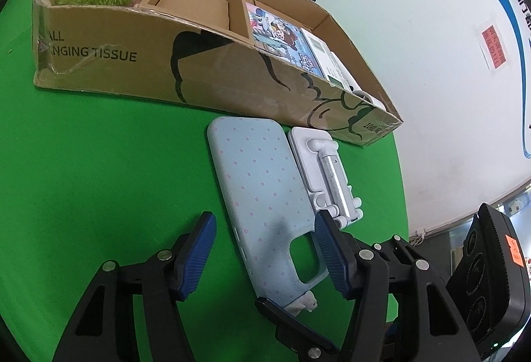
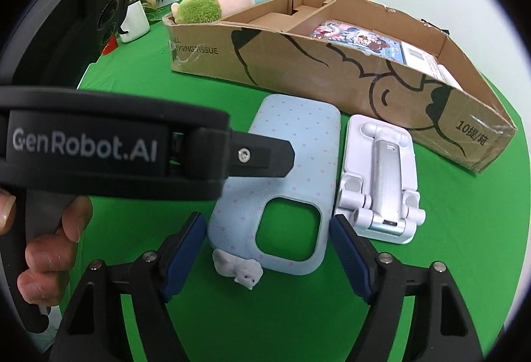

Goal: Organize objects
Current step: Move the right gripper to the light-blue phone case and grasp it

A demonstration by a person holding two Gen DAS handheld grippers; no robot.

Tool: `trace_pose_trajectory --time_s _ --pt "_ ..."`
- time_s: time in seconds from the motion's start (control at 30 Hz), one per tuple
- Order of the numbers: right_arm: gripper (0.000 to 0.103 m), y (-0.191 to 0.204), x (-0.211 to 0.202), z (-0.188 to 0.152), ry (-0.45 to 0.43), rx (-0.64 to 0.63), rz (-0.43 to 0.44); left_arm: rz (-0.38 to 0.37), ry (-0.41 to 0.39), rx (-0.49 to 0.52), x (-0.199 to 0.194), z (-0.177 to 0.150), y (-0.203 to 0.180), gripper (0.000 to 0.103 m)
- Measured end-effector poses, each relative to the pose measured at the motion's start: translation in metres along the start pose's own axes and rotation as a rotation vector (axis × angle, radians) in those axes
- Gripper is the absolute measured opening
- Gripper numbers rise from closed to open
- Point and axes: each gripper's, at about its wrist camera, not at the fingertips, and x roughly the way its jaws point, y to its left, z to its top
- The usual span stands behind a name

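A pale blue phone case (image 2: 282, 176) lies on the green table (image 2: 139, 90) just before the box (image 2: 332, 70). Both tools — left (image 1: 265, 257), right (image 2: 265, 257) — straddle its camera end, part open, gripping nothing. It looks light, thin and bendy — best pinched across its long edges.

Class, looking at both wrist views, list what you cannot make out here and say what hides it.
- Left wrist: phone case lower corner, covered by the right claw.
- Right wrist: case's left edge, behind the left claw's black finger.
- Both views: cardboard box floor and white item, blocked by the near wall.
- Left wrist: red wall note, too small to read.
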Motion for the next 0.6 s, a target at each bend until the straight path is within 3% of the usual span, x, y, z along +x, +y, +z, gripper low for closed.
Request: trace_pose_trajectory --time_s 0.33,0.6 --pt "0.078 0.007 0.005 -0.005 0.028 -0.021 -0.026 0.003 0.000 0.000 0.000 0.000 0.000 0.059" --pt "0.077 0.006 -0.004 -0.013 0.040 0.018 0.040 -0.013 0.006 -0.009 -0.002 -0.003 0.002 0.058"
